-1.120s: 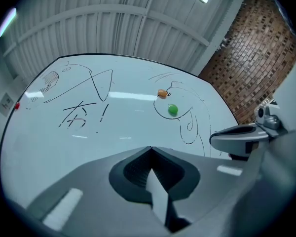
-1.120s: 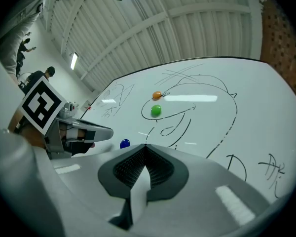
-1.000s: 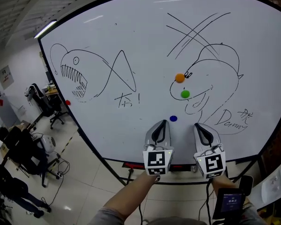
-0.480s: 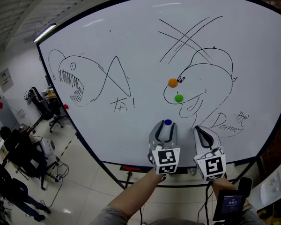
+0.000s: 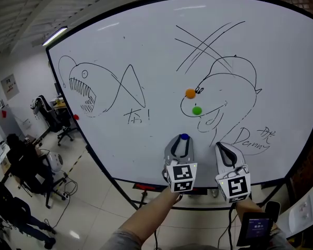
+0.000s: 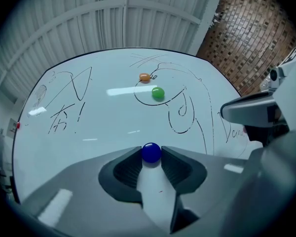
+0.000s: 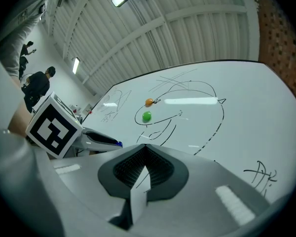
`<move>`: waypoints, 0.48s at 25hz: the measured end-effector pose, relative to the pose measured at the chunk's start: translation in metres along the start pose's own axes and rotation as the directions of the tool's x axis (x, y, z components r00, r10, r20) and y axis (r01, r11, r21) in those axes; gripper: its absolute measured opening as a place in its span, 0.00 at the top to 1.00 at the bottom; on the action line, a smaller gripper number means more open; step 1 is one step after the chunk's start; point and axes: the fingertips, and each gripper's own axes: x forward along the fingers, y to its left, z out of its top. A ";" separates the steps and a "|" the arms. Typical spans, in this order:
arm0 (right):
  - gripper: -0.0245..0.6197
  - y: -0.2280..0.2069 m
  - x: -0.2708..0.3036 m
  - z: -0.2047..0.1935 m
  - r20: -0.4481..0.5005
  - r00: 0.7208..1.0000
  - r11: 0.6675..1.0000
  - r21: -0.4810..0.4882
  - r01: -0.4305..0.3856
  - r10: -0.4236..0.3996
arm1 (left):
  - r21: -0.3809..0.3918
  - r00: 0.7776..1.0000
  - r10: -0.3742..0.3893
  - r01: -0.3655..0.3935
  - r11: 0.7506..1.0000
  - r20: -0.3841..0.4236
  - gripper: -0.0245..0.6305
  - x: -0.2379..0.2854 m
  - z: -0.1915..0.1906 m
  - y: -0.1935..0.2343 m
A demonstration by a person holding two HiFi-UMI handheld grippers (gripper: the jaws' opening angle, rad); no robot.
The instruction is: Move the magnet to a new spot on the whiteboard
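A small blue magnet [image 5: 184, 137] sits low on the whiteboard [image 5: 146, 46], under a drawn face. My left gripper [image 5: 183, 139] is against the board. Its jaws are closing, with the blue magnet [image 6: 151, 152] wedged between the two tips of the left gripper [image 6: 151, 150] and touching both. My right gripper [image 5: 223, 146] hovers just to the right, near the board. In its own view the right gripper [image 7: 145, 146] is shut and holds nothing. An orange magnet [image 5: 190, 93] and a green magnet [image 5: 196, 110] sit higher on the drawing.
A red magnet [image 5: 75, 117] clings near the board's left edge. People and office chairs [image 5: 47, 113] occupy the floor at the left. A brick wall [image 6: 251, 28] rises on the right. A handheld screen [image 5: 255, 227] hangs at the lower right.
One second ago the blue magnet lay free on the board above my left gripper. The left gripper has risen and now has the magnet between its tips. The right gripper has barely moved.
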 end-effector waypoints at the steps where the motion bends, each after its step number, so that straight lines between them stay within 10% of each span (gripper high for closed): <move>1: 0.95 0.001 0.000 0.000 0.002 1.000 1.000 0.002 -0.004 0.004 | -0.003 1.000 0.001 -0.001 1.000 -0.003 0.77 0.000 0.000 0.002; 12: 0.95 0.038 0.026 0.000 0.003 0.999 0.999 0.010 -0.045 0.045 | -0.039 0.999 0.040 -0.039 0.998 0.008 0.78 -0.016 -0.009 0.055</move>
